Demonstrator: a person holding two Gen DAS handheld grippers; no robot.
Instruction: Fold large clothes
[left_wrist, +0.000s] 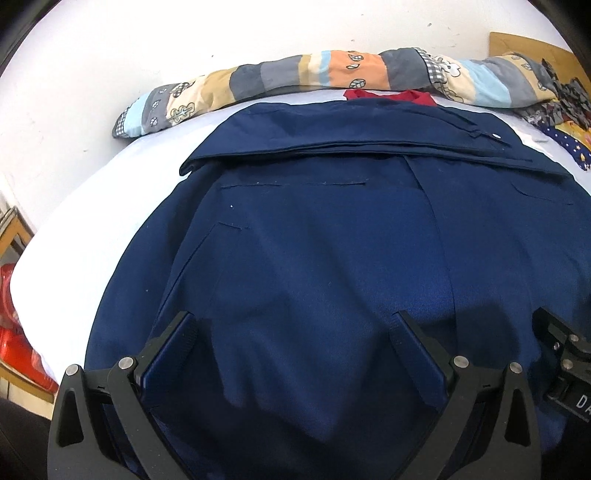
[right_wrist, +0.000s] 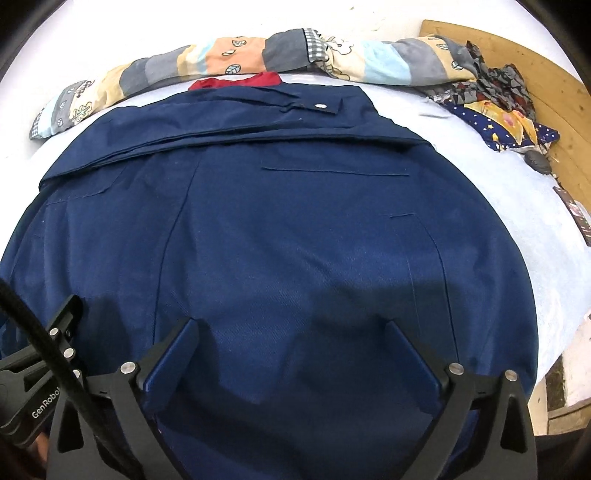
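Left gripper (left_wrist: 295, 325), right gripper (right_wrist: 291, 332): spread wide, empty, over jacket (left_wrist: 314, 229). Far fold at 12 laid; near hem needs pinching next.

The jacket (left_wrist: 314, 240) is plain navy blue on a white bed sheet (left_wrist: 110, 192). Behind it lies a quilt (left_wrist: 277, 74) in grey, orange, cream and pale-blue patches with leaf prints, beside a red cloth (right_wrist: 236, 82).
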